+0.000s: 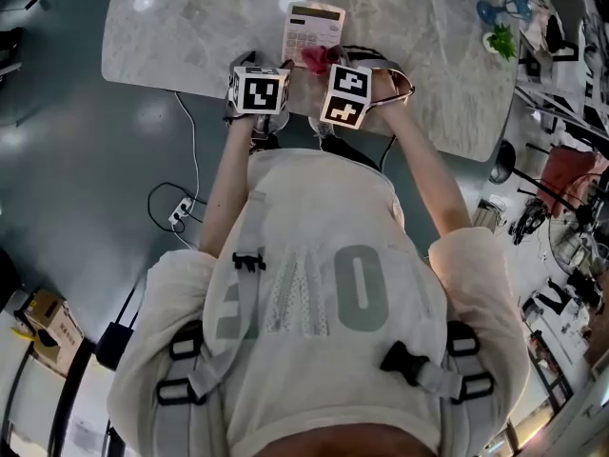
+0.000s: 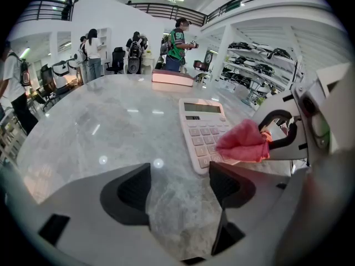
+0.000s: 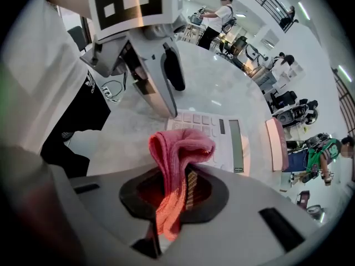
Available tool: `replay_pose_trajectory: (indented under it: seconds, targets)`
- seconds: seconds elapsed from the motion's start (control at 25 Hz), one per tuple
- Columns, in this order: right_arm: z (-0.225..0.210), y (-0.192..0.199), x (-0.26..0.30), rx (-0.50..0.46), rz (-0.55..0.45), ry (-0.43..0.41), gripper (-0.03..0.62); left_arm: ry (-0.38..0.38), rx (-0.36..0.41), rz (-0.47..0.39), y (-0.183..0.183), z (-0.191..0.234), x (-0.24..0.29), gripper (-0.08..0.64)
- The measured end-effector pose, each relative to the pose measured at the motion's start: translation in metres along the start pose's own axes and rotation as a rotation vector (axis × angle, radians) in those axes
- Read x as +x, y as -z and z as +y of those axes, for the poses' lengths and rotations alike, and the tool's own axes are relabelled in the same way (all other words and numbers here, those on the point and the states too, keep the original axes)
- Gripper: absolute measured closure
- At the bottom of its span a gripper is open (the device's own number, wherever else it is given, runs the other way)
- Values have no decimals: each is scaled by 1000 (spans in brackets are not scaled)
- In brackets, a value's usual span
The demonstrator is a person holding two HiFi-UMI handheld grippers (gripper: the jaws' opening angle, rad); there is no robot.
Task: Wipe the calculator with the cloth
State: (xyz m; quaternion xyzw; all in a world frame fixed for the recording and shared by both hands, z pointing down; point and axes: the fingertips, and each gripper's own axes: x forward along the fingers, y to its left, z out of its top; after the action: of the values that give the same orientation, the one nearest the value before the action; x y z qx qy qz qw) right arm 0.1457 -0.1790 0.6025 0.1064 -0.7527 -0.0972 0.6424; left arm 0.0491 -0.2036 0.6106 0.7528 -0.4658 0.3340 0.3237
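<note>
A white calculator (image 1: pixel 312 29) lies on the marble table (image 1: pixel 190 27), also plain in the left gripper view as the calculator (image 2: pixel 204 133) and in the right gripper view as the calculator (image 3: pixel 222 137). My right gripper (image 3: pixel 176 188) is shut on a folded pink cloth (image 3: pixel 176 159). The cloth (image 2: pixel 244 143) hangs over the calculator's near right corner, seen from above as the cloth (image 1: pixel 315 58). My left gripper (image 2: pixel 178 186) is open and empty, low over bare marble just left of the calculator's near edge.
A pink book (image 2: pixel 173 77) lies at the table's far edge. A blue object and a small green plant (image 1: pixel 500 38) stand at the table's right end. Cables and a power strip (image 1: pixel 181 212) lie on the floor to the left. People stand in the background.
</note>
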Motion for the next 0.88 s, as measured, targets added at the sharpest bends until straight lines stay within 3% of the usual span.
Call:
replay_pose_trajectory:
  seconds: [0.6, 0.68, 0.88]
  targets:
    - [25, -6, -4, -14, -3, -51, 537, -1, -1, -12, 3, 2, -3, 229]
    - [13, -3, -6, 8, -7, -43, 537, 0, 0, -13, 2, 1, -2, 229]
    - [-58, 0, -21, 46, 0, 84, 537, 3, 2, -13, 2, 1, 0, 229]
